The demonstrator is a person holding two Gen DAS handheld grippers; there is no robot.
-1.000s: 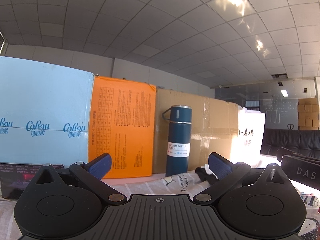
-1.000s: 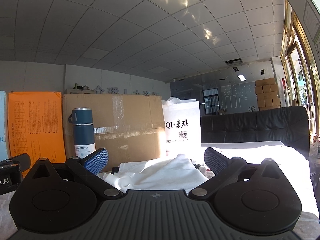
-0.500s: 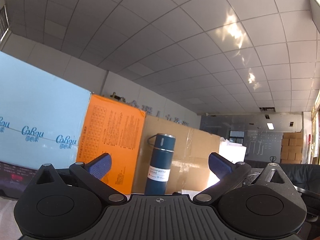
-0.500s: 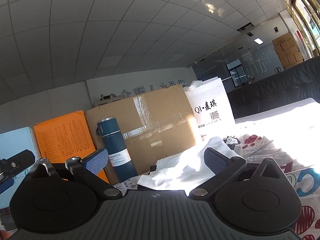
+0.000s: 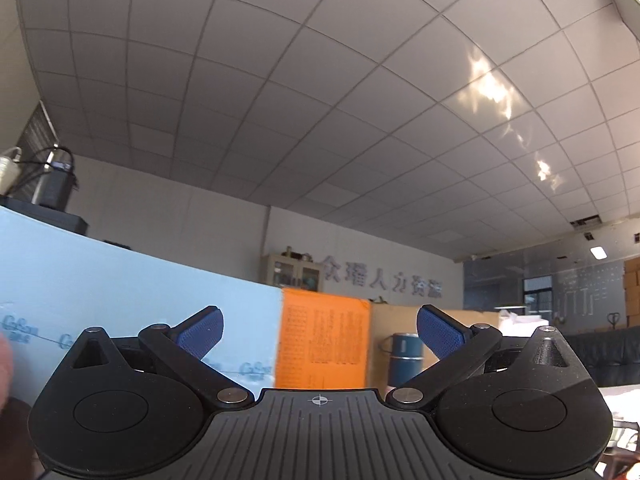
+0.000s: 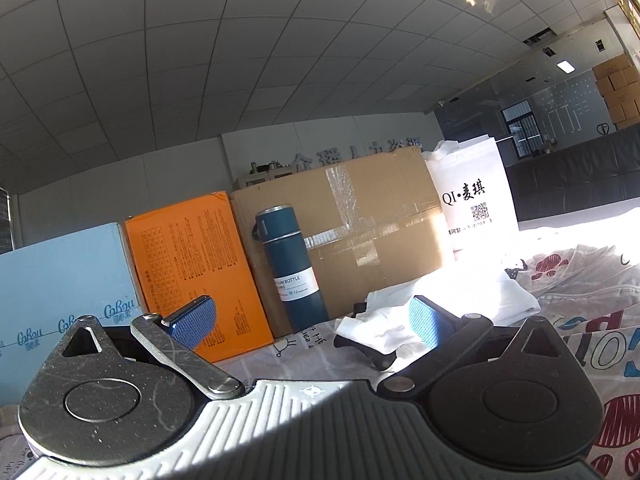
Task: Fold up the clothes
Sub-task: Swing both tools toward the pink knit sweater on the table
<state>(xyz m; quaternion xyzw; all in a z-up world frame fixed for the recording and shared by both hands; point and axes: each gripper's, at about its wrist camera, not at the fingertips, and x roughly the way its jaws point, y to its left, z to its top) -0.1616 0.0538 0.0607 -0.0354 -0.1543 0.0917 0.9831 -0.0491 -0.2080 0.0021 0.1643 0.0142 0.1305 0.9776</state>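
Ahead of your right gripper (image 6: 310, 322): white garment (image 6: 448, 300), crumpled on the printed sheet (image 6: 580, 320), just past the right blue pad, nothing between the pads.
Right jaws: spread wide, released.
Left gripper (image 5: 318, 330): tilted up at the ceiling; jaws apart, empty (no cloth visible in this view).
Behind the garment: taped cardboard box (image 6: 360, 232), blue vacuum bottle (image 6: 290, 268) upright before it, orange box (image 6: 192, 268), light blue box (image 6: 60, 276), white paper bag (image 6: 472, 200).
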